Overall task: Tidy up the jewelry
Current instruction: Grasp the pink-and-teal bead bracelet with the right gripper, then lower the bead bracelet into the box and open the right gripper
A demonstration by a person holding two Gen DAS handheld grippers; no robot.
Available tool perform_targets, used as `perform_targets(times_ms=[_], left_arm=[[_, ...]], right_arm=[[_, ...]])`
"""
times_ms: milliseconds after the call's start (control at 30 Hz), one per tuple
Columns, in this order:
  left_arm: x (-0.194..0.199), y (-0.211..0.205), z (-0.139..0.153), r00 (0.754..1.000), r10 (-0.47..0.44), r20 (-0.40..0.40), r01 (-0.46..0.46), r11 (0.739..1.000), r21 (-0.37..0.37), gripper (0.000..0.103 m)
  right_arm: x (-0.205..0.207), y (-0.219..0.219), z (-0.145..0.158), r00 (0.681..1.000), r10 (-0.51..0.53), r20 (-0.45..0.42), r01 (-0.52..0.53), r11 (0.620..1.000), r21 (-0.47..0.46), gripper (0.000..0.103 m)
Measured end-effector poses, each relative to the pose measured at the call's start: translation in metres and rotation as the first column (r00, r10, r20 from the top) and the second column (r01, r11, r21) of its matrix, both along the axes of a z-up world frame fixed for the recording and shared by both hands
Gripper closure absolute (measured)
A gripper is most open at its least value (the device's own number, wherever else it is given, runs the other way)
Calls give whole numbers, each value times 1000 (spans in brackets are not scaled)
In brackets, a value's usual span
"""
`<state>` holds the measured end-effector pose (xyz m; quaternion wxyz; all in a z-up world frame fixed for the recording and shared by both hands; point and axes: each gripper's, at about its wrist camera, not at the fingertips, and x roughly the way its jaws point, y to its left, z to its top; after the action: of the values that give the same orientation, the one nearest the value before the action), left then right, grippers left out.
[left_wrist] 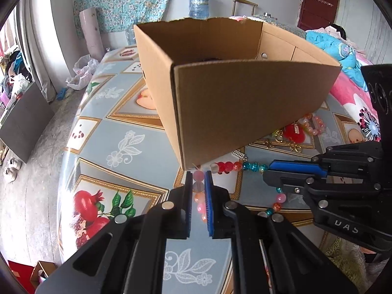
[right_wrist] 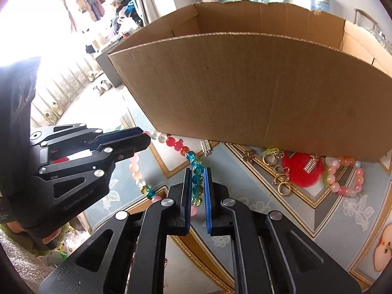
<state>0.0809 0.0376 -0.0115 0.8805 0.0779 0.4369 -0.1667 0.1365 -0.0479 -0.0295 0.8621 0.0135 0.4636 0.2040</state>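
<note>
Left gripper clamped on pale pink beads of bead necklace; right gripper clamped on its teal beads. Strand stretched between both, just before cardboard box. Pink bead bracelet and gold rings lying on patterned tablecloth.

Necklace before box (touching)

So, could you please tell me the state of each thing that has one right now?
Left tongs: shut on the bead necklace.
Right tongs: shut on the bead necklace.
Bead necklace: strung between both tongs, in front of the box.
Cardboard box: open-topped, upright on the table.
Pink bracelet: lying loose on the table.
</note>
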Motion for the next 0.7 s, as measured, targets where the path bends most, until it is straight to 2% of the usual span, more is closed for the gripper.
perform_targets(times_ms=[467,567,700], left_arm=[[-37,-14,56,990,-5,138,8,1000,-26,94],[-44,-19,77,983,-17,183,24,999,-38,94],[-54,-28,113,960,-46,275,65,996,-60,94]], right_arm=[[-36,-17,32,989,-4,145,-2,999,38,96],[-49,-25,46,979,-10,205,1,999,44,96],[-58,-40,73,958,-18,288,-2,998,70,96]])
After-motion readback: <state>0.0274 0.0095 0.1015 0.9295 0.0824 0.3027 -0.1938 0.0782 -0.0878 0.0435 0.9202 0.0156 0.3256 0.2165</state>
